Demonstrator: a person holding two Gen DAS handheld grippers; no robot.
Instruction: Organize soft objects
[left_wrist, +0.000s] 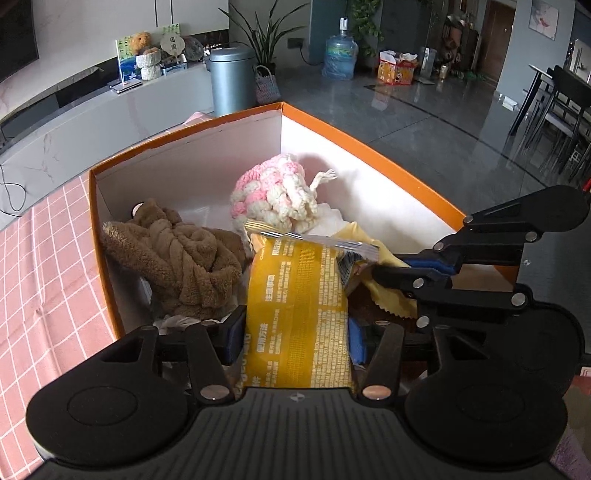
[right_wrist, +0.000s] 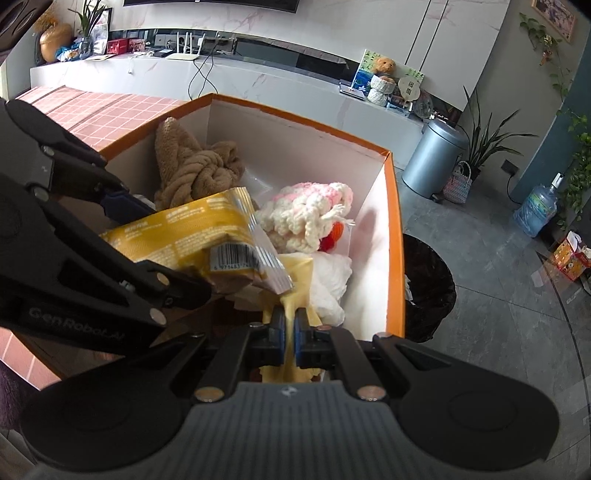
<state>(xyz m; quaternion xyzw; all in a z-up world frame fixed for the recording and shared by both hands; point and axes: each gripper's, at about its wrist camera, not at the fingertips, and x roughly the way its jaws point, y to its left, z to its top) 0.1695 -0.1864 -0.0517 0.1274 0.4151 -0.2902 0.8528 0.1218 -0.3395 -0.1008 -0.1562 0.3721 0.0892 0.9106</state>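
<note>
An orange box (left_wrist: 406, 177) with white inner walls holds soft things: a brown plush towel (left_wrist: 177, 254), a pink-and-white crocheted piece (left_wrist: 273, 192) and white plastic (right_wrist: 328, 280). My left gripper (left_wrist: 295, 332) is shut on a yellow snack packet (left_wrist: 295, 314) and holds it over the box's near end. My right gripper (right_wrist: 290, 328) is shut on a thin yellow cloth (right_wrist: 295, 273) just beside the packet (right_wrist: 192, 229). The right gripper also shows in the left wrist view (left_wrist: 417, 273), holding the cloth (left_wrist: 384, 280).
The box (right_wrist: 393, 229) stands on a table with a pink checked cloth (left_wrist: 44, 288). A black-lined bin (right_wrist: 428, 284) stands on the floor right beside the box. A grey can (right_wrist: 432, 162) and a white TV cabinet (right_wrist: 258, 81) lie beyond.
</note>
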